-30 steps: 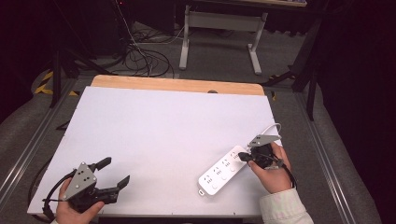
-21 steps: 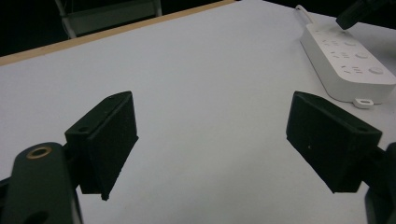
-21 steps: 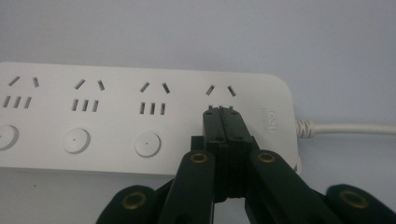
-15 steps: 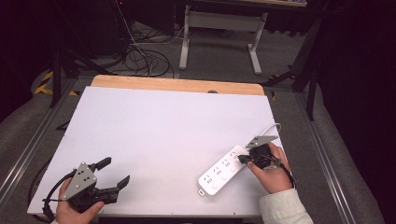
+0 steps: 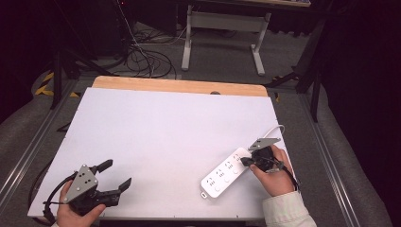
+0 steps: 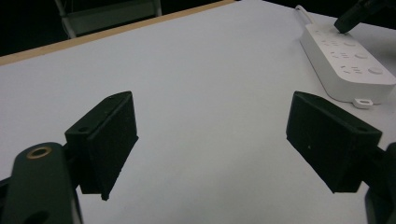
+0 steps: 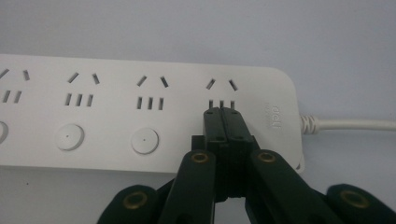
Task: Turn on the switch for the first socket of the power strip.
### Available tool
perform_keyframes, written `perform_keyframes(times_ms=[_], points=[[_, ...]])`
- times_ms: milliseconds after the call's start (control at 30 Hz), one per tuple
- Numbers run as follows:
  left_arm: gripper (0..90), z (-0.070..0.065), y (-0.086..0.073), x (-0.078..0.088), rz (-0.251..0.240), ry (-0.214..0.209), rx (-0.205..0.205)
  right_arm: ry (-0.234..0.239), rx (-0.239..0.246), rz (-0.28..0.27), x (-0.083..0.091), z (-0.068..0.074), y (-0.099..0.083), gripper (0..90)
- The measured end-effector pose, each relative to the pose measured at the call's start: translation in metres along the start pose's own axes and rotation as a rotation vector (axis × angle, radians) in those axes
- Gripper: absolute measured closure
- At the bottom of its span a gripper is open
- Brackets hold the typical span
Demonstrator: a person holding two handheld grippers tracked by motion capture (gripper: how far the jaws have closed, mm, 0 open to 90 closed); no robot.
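desk (image 5: pixel 161 123): white top, wood far edge | right claw (image 7: pixel 223 114): closed, empty, tips on power strip (image 5: pixel 226 172) | left claw (image 5: pixel 116 175): wide open, empty

The left gripper (image 5: pixel 115 176) lies low at the table's near left corner, held by the left hand (image 5: pixel 75 215), its jaws spread wide. The right gripper (image 5: pixel 244 161), in the right hand (image 5: pixel 275 175) near the near right edge, has its jaws pressed together, tips pointing down-left
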State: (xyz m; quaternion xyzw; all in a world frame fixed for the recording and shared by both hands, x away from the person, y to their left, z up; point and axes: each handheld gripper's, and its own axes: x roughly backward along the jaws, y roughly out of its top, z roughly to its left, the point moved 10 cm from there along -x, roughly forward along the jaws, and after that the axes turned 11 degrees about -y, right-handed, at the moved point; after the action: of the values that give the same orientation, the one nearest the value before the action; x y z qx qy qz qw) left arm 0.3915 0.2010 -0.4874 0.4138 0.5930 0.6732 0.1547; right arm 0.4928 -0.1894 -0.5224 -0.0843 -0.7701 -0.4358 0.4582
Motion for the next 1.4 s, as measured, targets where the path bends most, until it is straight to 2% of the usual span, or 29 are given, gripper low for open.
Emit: perform_keyframes(times_ms=[333,500,1400], points=[[17.0,-0.0001,0.0002,0.0,-0.002,0.0,0.002,-0.018,0.017,0.011,-0.0011,0.0014,-0.001,90.0],[17.0,-0.0005,0.0004,0.0002,-0.003,0.0,0.0,-0.001,-0.003,0.026,-0.001,0.0022,-0.0023,90.0],[17.0,-0.0003,0.0004,0.0008,-0.003,-0.001,-0.003,0.009,-0.037,0.029,-0.002,0.0013,-0.0036,90.0]])
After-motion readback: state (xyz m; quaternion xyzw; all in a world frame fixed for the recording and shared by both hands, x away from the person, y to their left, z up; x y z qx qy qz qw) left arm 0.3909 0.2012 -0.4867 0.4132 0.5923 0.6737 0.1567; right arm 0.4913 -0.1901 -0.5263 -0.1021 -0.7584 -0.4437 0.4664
